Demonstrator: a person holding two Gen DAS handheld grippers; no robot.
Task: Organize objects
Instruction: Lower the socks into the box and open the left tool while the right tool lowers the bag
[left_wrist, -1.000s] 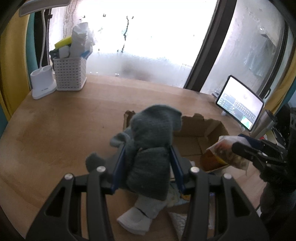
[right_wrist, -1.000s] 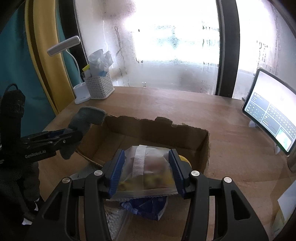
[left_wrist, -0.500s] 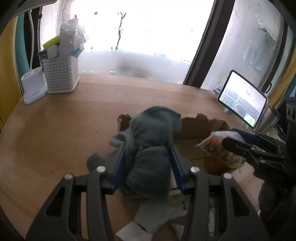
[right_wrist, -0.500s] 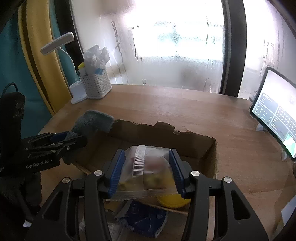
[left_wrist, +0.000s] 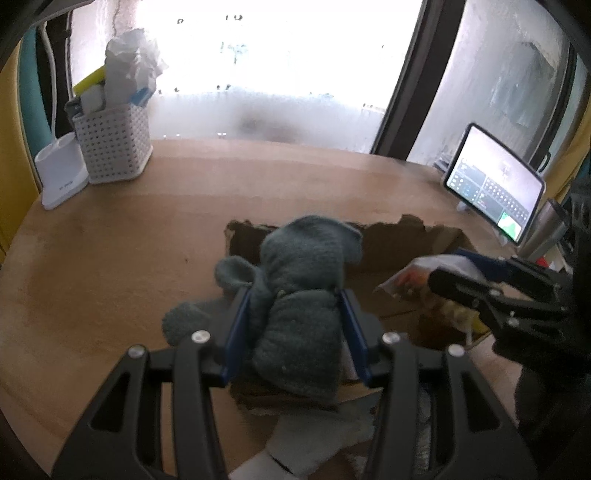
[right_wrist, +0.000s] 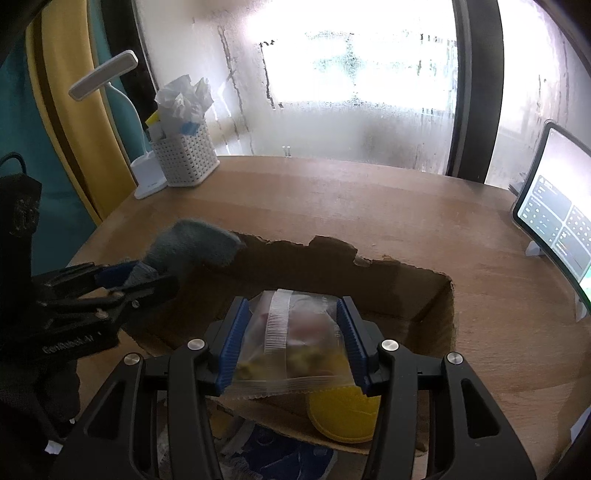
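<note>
From the left wrist, we are pinching a fuzzy grey-green cloth (left_wrist: 299, 306) in our left gripper (left_wrist: 293, 330), its fingers just eased slightly, over the torn brown cardboard box (left_wrist: 388, 243). From the right wrist, our right gripper (right_wrist: 291, 338) fingers are clamping a clear plastic zip bag (right_wrist: 295, 343) above the box on the wooden surface (right_wrist: 369, 206).

both grippers lower, nearer box (right_wrist: 424, 291) — sock (left_wrist: 299, 295), bag (right_wrist: 295, 343)

white basket (left_wrist: 112, 147) with tissue | lamp base (left_wrist: 61, 175) beside it | tablet (left_wrist: 495, 195) on stand | wooden table (left_wrist: 110, 258)
</note>
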